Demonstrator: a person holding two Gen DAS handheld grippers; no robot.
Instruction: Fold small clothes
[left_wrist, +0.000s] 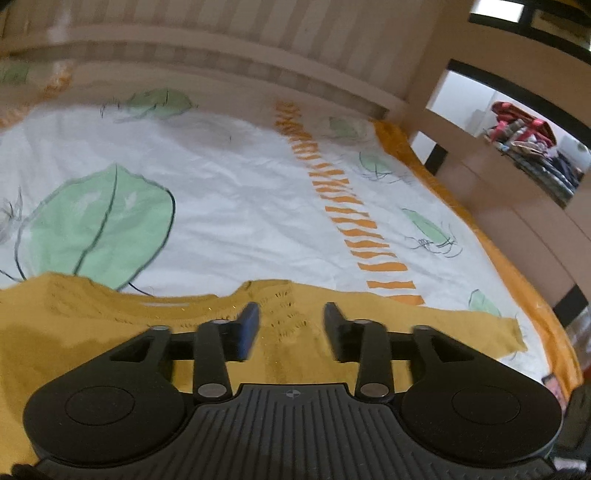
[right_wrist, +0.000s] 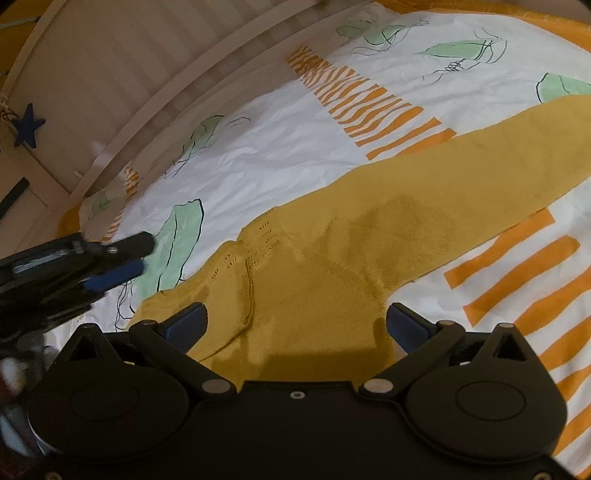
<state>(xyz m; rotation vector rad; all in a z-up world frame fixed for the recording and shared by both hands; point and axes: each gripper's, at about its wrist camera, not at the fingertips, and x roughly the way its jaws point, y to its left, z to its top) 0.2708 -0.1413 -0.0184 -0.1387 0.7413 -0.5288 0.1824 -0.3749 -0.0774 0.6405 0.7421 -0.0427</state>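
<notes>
A small mustard-yellow knitted sweater (left_wrist: 295, 332) lies flat on a white bed sheet with green leaves and orange stripes (left_wrist: 229, 192). In the left wrist view my left gripper (left_wrist: 291, 328) hovers over the sweater's neckline and shoulder, jaws open with cloth showing between them, holding nothing. In the right wrist view the sweater (right_wrist: 351, 240) stretches with one sleeve (right_wrist: 498, 166) to the upper right. My right gripper (right_wrist: 295, 325) is wide open above the sweater's body. The left gripper (right_wrist: 122, 258) shows at the left, above the sheet.
A beige slatted headboard (left_wrist: 221, 48) runs along the far side of the bed. An orange bed edge (left_wrist: 461, 206) lies at the right, with wooden furniture and a pile of clothes (left_wrist: 528, 136) beyond. A blue star (right_wrist: 27, 127) hangs on the wall.
</notes>
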